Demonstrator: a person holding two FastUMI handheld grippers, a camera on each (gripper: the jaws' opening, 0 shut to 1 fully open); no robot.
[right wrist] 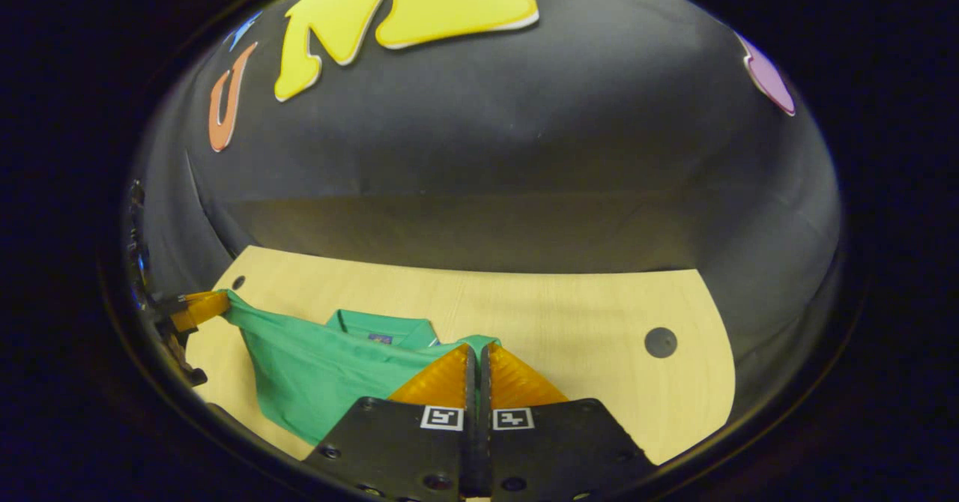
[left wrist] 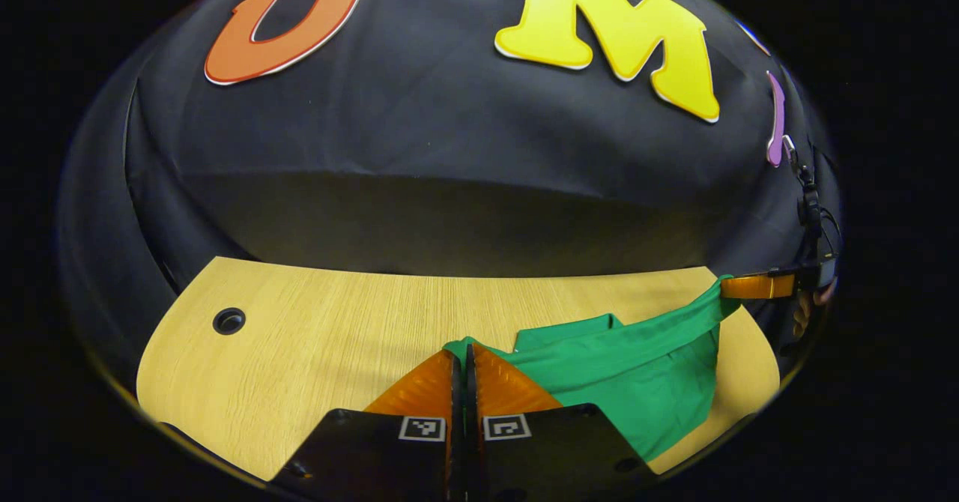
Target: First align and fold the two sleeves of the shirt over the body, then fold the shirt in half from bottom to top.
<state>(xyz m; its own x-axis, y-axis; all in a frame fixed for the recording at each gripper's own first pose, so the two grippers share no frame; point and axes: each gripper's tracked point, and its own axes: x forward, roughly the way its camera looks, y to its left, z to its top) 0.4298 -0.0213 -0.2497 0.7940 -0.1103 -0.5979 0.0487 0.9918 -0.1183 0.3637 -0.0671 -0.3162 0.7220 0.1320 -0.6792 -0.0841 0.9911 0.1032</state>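
Observation:
A green shirt (left wrist: 637, 382) hangs above the wooden table (left wrist: 315, 330), its lifted edge stretched taut between both grippers. My left gripper (left wrist: 462, 352) is shut on one corner of that edge. The other corner is pinched by my right gripper (left wrist: 730, 286), seen far right with a hand behind it. In the right gripper view, my right gripper (right wrist: 477, 351) is shut on the shirt (right wrist: 322, 375), and the left gripper (right wrist: 217, 303) holds the far corner at the left. The collar (right wrist: 382, 331) lies on the table beyond the lifted edge.
The table (right wrist: 569, 315) has a dark round hole near each end (left wrist: 228, 321) (right wrist: 660, 342). The black cloth wall rises right behind its far edge. Bare wood stretches left of the shirt in the left gripper view.

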